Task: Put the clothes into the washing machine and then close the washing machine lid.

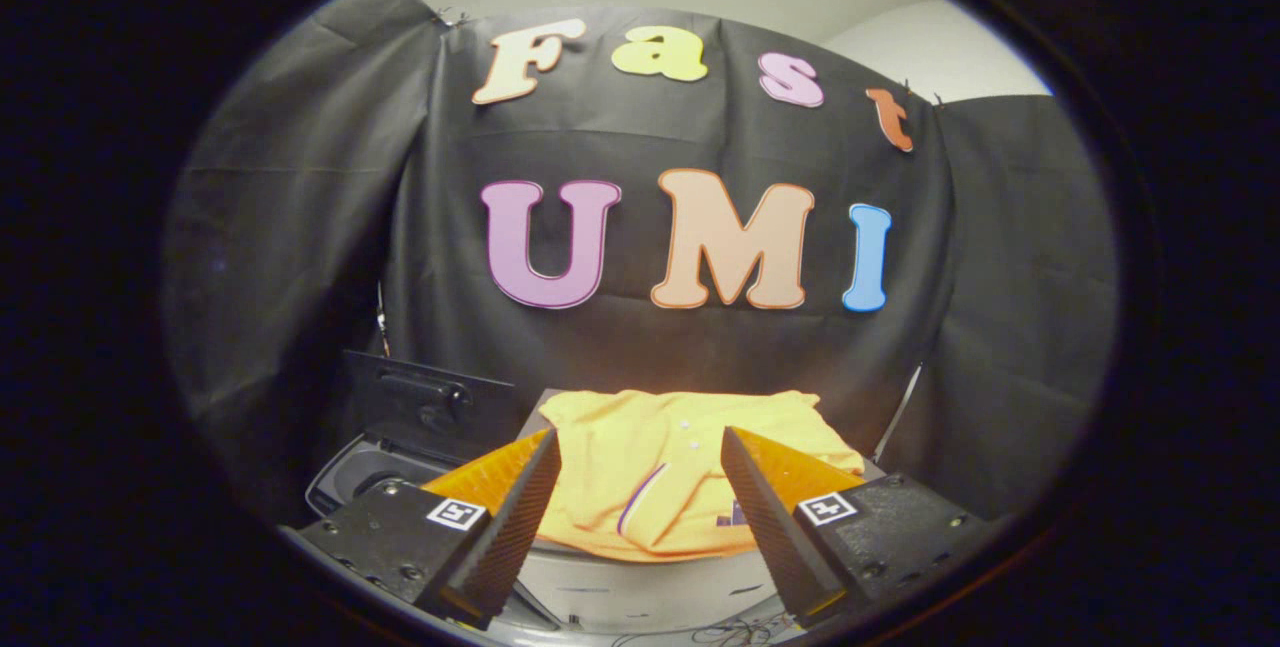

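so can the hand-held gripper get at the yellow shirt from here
Probably yes: the hand-held gripper is open, with the shirt lying spread just ahead between its fingers, and nothing stands in the way.

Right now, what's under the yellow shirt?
The shirt lies on a grey surface beside the washer, lid up. Gripper open above it. Anything beneath is covered.
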